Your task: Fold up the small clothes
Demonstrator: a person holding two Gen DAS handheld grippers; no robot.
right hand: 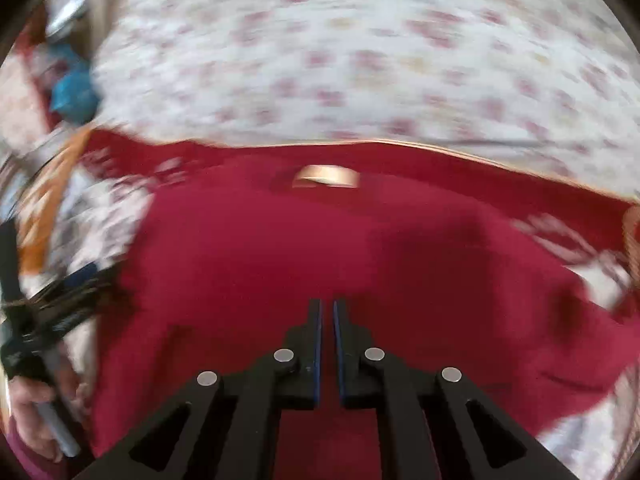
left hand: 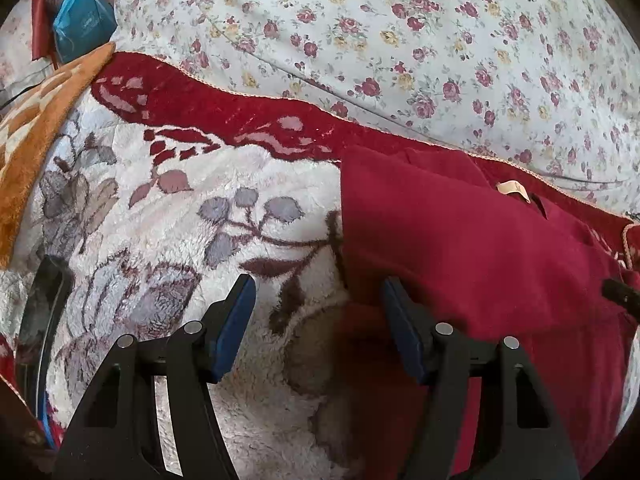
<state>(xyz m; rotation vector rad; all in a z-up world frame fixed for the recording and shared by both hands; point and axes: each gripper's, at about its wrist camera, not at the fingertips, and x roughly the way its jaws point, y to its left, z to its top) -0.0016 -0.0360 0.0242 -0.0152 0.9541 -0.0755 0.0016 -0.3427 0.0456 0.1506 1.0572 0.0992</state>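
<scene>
A dark red garment (left hand: 472, 248) with a small beige neck label (left hand: 514, 191) lies spread on a fleece blanket (left hand: 168, 232). My left gripper (left hand: 318, 284) is open above the garment's left edge; its right finger is over the red cloth, its left finger over the blanket. In the blurred right wrist view the same red garment (right hand: 280, 248) fills the middle, with the label (right hand: 326, 176) at its far edge. My right gripper (right hand: 327, 304) hovers over the cloth with its jaws nearly together and nothing visible between them.
A white floral-print duvet (left hand: 400, 40) lies behind the blanket's red border (left hand: 240, 108). An orange patterned cloth (left hand: 36, 128) and a blue bag (left hand: 80, 28) sit at the far left. The left gripper and the hand holding it (right hand: 36, 344) show at the right wrist view's left edge.
</scene>
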